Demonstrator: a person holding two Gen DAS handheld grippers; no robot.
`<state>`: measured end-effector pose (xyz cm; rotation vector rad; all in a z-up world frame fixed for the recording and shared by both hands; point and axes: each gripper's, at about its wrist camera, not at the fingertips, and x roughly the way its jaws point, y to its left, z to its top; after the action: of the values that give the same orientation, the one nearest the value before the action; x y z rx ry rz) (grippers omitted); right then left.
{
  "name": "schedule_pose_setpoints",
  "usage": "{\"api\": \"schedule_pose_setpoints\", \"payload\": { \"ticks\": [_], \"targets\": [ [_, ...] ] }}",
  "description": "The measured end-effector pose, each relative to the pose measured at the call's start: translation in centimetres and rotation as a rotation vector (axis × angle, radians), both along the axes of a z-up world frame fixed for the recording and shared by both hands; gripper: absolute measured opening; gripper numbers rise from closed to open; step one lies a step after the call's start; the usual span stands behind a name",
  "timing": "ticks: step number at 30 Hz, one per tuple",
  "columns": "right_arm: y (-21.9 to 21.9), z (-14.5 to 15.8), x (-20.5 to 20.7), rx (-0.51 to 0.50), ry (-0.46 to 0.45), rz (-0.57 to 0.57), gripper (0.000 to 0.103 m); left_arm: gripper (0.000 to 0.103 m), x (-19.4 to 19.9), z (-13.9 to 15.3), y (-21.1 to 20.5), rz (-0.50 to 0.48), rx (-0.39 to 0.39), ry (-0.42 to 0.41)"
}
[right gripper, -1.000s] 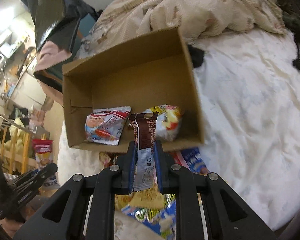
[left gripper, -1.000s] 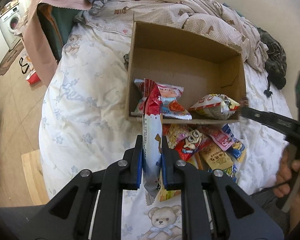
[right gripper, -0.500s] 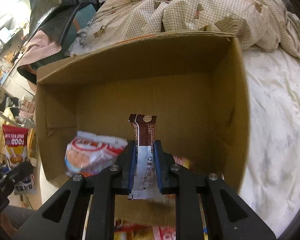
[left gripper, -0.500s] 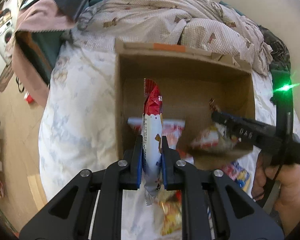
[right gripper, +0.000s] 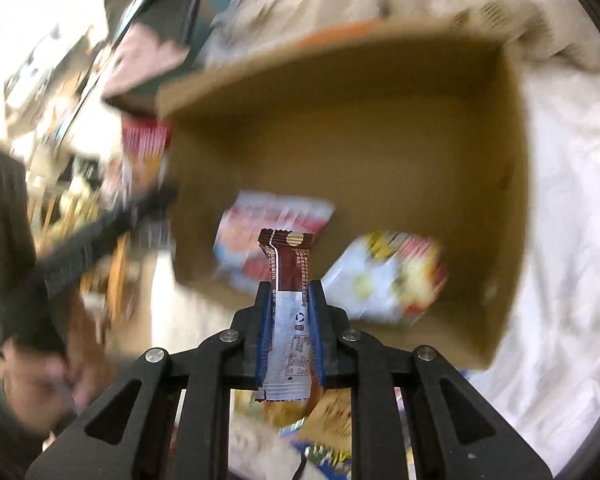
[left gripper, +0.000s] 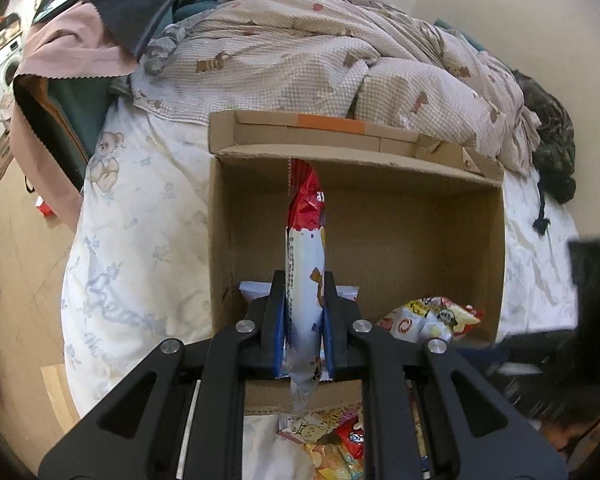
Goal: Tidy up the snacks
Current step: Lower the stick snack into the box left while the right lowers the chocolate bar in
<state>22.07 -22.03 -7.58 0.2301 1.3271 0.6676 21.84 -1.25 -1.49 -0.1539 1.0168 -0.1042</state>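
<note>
Overhead, a red-and-white snack packet [left gripper: 305, 280] is clamped upright in the left gripper [left gripper: 303, 340] above the cardboard box [left gripper: 498, 248] on the bed sheet [left gripper: 140, 220]. A brown-and-white wafer bar [right gripper: 290, 304] is pinched by the right gripper [right gripper: 288, 336] at the box's near edge, where two snack bags [right gripper: 384, 276] lie inside.

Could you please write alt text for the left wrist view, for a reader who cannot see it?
The left gripper is shut on a red and white snack packet, held upright over an open cardboard box on a bed. A yellow and red snack bag lies inside the box, and more snacks lie in front of it.
</note>
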Motion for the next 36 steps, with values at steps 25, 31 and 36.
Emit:
{"api": "schedule_pose_setpoints", "payload": {
  "ticks": [25,31,36],
  "targets": [
    [-2.1,-1.8,6.0,-0.016,-0.170,-0.223,0.018,0.013,0.4,-3.1,-2.3,-0.067,0.009,0.026],
    [-1.4,-0.3,5.0,-0.009,-0.145,-0.213,0.018,0.013,0.5,-3.3,-2.6,-0.071,0.000,0.022],
    [-1.4,-1.8,4.5,-0.065,-0.114,-0.202,0.018,0.013,0.5,-3.7,-2.9,-0.071,0.013,0.017]
  ]
}}
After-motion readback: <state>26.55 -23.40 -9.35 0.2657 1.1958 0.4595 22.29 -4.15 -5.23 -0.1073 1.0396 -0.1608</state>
